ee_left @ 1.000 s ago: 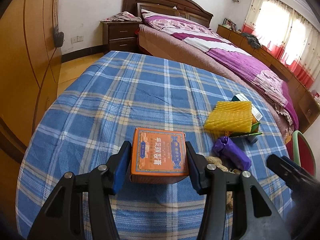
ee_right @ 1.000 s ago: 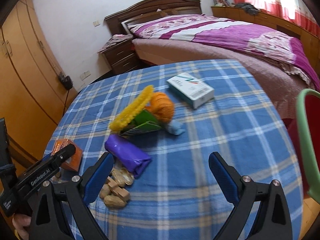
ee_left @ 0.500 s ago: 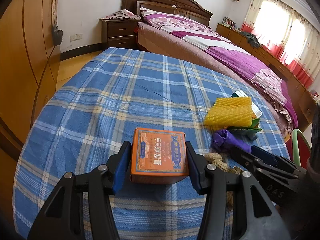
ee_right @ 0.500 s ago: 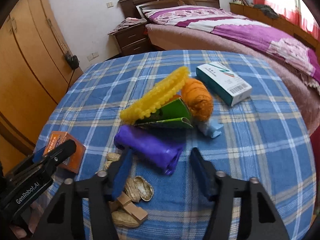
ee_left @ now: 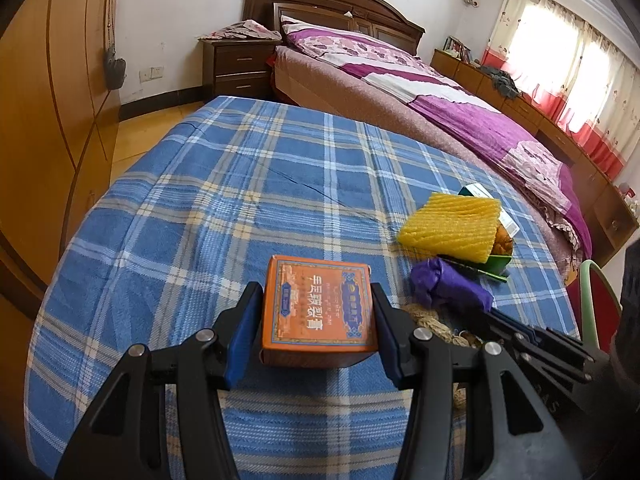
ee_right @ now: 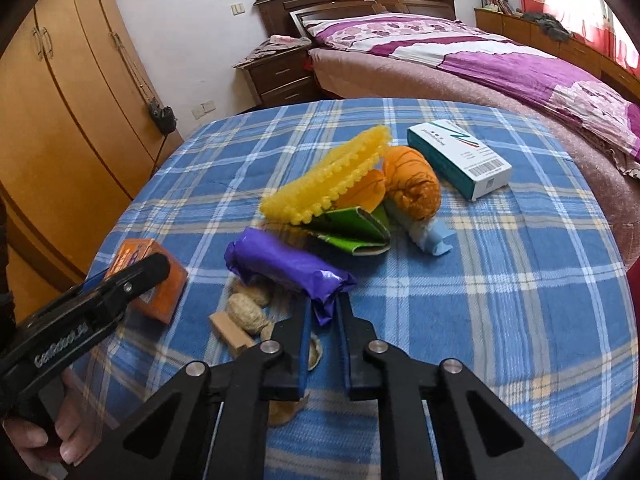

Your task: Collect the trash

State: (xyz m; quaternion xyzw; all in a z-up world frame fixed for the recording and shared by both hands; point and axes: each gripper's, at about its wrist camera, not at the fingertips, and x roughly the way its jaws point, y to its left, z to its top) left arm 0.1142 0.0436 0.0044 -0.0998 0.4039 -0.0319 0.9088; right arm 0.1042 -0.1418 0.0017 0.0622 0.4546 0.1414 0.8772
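Right wrist view: the right gripper (ee_right: 322,316) is clamped on the near end of the purple wrapper (ee_right: 284,266) at lower centre; only a thin fold of film is pinched between the jaws. If lifted quickly, the film could slip out or tear, because the grip sits at the very edge. Peanut shells (ee_right: 248,308) lie touching the wrapper's underside and could be dragged or scattered across the plaid tablecloth (ee_right: 500,280).

Left wrist view: the left gripper (ee_left: 318,336) is closed on the orange box (ee_left: 320,312) at lower centre, with both pads against its sides. The yellow foam net (ee_left: 452,228) and the white-and-teal carton (ee_right: 460,158) are left uncollected toward the right.

Compared with 1 second earlier, the right jaws, then wide and empty, have closed on the wrapper; the left grip is unchanged.
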